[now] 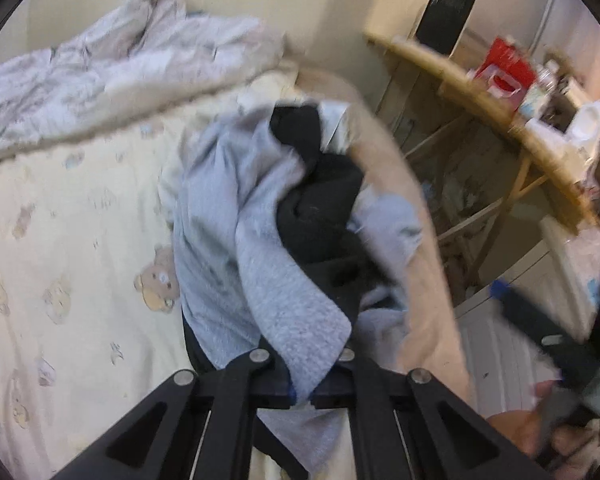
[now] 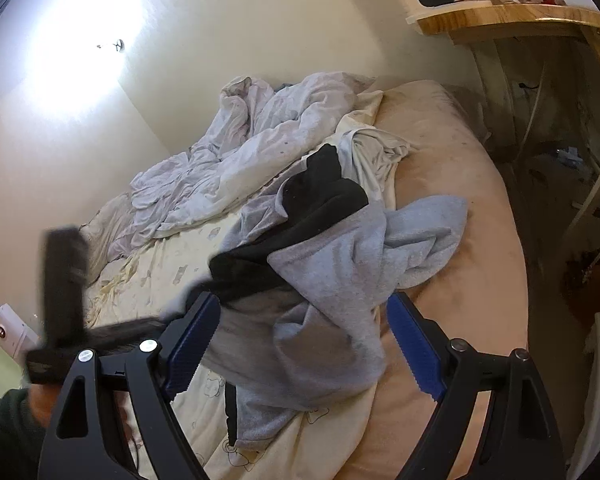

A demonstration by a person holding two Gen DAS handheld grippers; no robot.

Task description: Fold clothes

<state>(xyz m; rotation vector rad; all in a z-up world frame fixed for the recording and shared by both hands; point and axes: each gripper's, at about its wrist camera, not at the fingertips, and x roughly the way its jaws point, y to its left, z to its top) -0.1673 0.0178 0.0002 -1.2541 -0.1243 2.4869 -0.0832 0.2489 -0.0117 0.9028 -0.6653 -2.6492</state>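
- Far left, a crumpled pale lilac quilt [image 2: 256,140] is heaped against the wall on the bed's cream sheet with a teddy-bear print [image 1: 60,240].
- The left claw [image 1: 302,394] is clamped on a corner of the light grey fleece garment [image 1: 260,240]; the cloth pokes out between fingers that have all but met.
- Mid-bed, that grey garment lies bunched and tangled with a black knit garment [image 2: 320,204], and a white cotton piece [image 2: 376,148] sits crumpled just behind them. Nothing in the pile lies flat or folded.
- The right claw [image 2: 308,344], with blue toothed pads [image 2: 414,344], stands wide apart, straddling the grey heap with nothing pinched.
- Further right, the bare beige mattress edge [image 2: 480,240], then a wooden counter [image 2: 520,16] cluttered with a red box [image 1: 504,64].
- My read: this is the picking-out step, one garment being drawn clear of the tangle.
- The next move probably calls for the right claw to close on a second corner or hem of the grey piece, then for both to part it from the black one and spread it flat on the sheet.
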